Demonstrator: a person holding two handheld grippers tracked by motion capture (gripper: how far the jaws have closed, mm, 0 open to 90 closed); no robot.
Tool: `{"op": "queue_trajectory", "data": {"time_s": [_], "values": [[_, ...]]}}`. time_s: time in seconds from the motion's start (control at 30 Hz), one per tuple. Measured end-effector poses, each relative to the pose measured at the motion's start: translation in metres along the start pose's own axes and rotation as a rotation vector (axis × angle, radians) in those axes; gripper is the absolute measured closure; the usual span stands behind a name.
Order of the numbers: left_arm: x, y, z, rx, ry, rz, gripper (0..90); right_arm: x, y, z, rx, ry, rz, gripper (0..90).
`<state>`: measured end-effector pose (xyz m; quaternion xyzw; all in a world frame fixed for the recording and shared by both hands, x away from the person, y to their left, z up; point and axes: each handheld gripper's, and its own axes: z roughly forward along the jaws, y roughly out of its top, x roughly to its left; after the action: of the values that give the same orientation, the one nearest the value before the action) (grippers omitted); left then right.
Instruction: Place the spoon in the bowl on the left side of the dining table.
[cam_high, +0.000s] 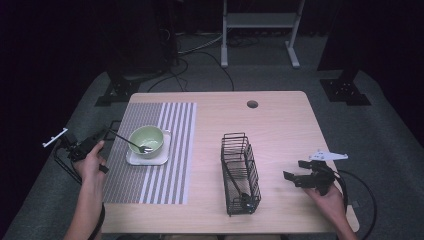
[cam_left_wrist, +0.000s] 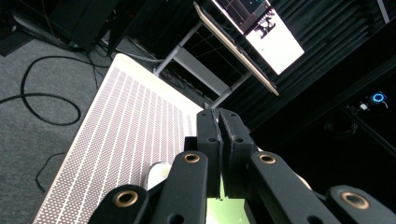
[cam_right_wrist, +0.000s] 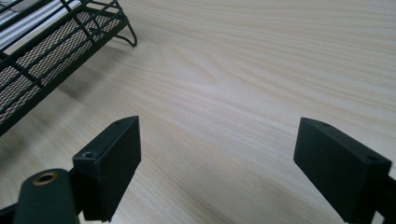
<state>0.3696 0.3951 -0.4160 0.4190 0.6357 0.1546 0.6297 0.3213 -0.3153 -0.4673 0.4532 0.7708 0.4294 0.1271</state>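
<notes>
Wooden table (cam_high: 280, 125) bearing striped placemat (cam_high: 150, 165), wire basket (cam_high: 240, 172)

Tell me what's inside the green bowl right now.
The green bowl holds the head of a spoon, whose handle runs out to the left gripper. The bowl's far inner wall is hidden by its rim.

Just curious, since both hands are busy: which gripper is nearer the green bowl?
Left. The left gripper holds a spoon reaching into the green bowl; the right gripper hovers beyond the wire basket.
</notes>
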Motion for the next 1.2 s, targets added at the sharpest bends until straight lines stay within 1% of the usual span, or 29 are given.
{"op": "queue_trajectory", "data": {"time_s": [0.37,0.67,0.83,0.87,0.9,1.07,1.2], "values": [[0.001,0.0,0.0,0.005,-0.003,-0.002,87.4,0.001,0.0,0.001,0.004,0.003,0.003,13.8],[0.006,-0.001,0.001,0.006,0.012,-0.011,86.7,0.001,0.002,0.003,0.004,0.01,0.0,13.9],[0.009,-0.003,0.002,0.008,0.018,-0.017,85.2,-0.001,0.001,0.005,0.011,0.012,0.005,13.8],[0.009,-0.003,0.002,0.011,0.022,-0.017,84.8,-0.002,0.0,0.006,0.013,0.013,0.015,13.8],[0.009,-0.004,0.002,0.011,0.024,-0.018,84.8,-0.002,0.0,0.006,0.013,0.013,0.015,13.8],[0.01,-0.005,0.004,0.023,0.03,-0.002,83.8,-0.002,0.001,0.008,0.015,0.015,0.012,13.8],[0.01,-0.007,0.004,0.028,0.03,0.005,80.7,-0.002,0.0,0.01,0.021,0.014,0.011,13.8]]}}
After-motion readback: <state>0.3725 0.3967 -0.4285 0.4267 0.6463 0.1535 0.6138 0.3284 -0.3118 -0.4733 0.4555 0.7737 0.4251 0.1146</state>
